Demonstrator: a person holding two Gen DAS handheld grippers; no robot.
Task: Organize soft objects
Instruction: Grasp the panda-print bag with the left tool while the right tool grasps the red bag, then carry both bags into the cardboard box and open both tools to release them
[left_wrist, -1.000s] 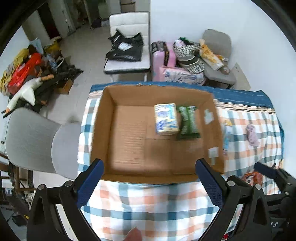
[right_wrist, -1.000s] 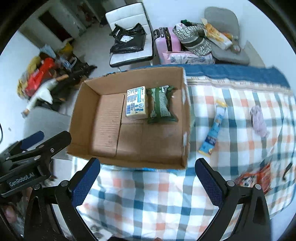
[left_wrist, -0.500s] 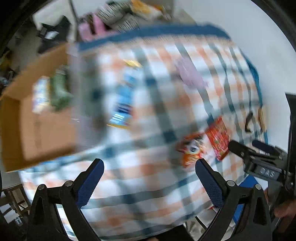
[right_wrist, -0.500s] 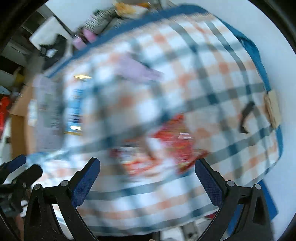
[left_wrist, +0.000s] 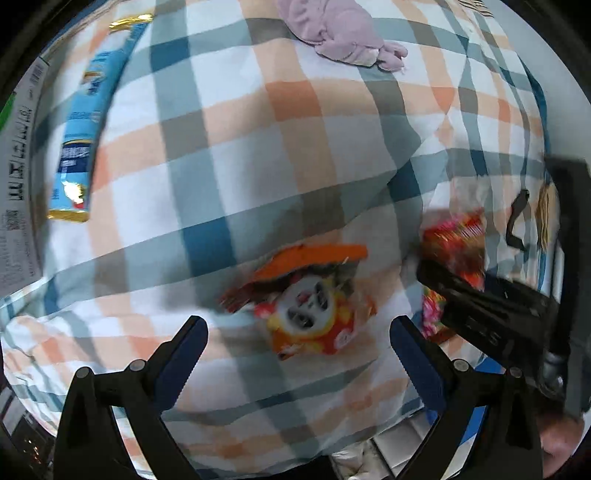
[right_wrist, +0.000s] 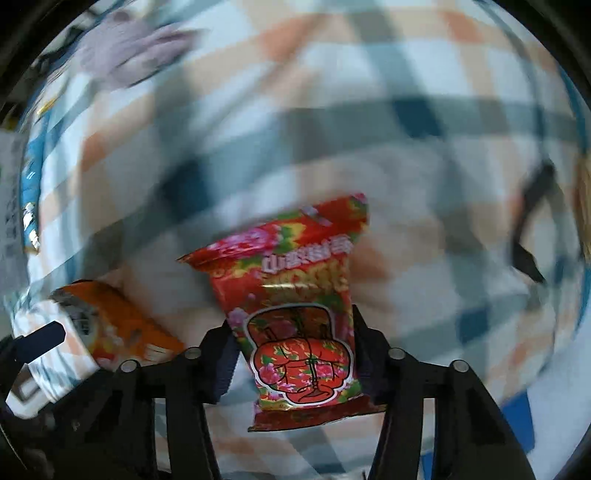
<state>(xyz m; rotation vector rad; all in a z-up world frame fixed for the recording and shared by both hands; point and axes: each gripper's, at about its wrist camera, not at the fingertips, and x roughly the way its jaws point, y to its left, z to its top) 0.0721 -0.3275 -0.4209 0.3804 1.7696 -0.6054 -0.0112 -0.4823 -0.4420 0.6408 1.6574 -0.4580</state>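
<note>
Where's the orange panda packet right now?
In the left wrist view, the orange panda packet lies on the checked cloth ahead of the open left gripper.

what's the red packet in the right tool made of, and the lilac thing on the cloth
Red packet: looks like glossy printed plastic film, with crimped ends and crinkled folds. Lilac thing: apparently soft matte fabric, bunched in folds; maybe a small garment.

bright, motion-blurred, fisheye-warped edges

A red foil snack packet (right_wrist: 303, 317) is showing pink-and-green flower print. The checked cloth (left_wrist: 229, 155) is showing orange, white and teal-grey squares. An orange panda-print pouch (left_wrist: 310, 299) is lying on it.
</note>
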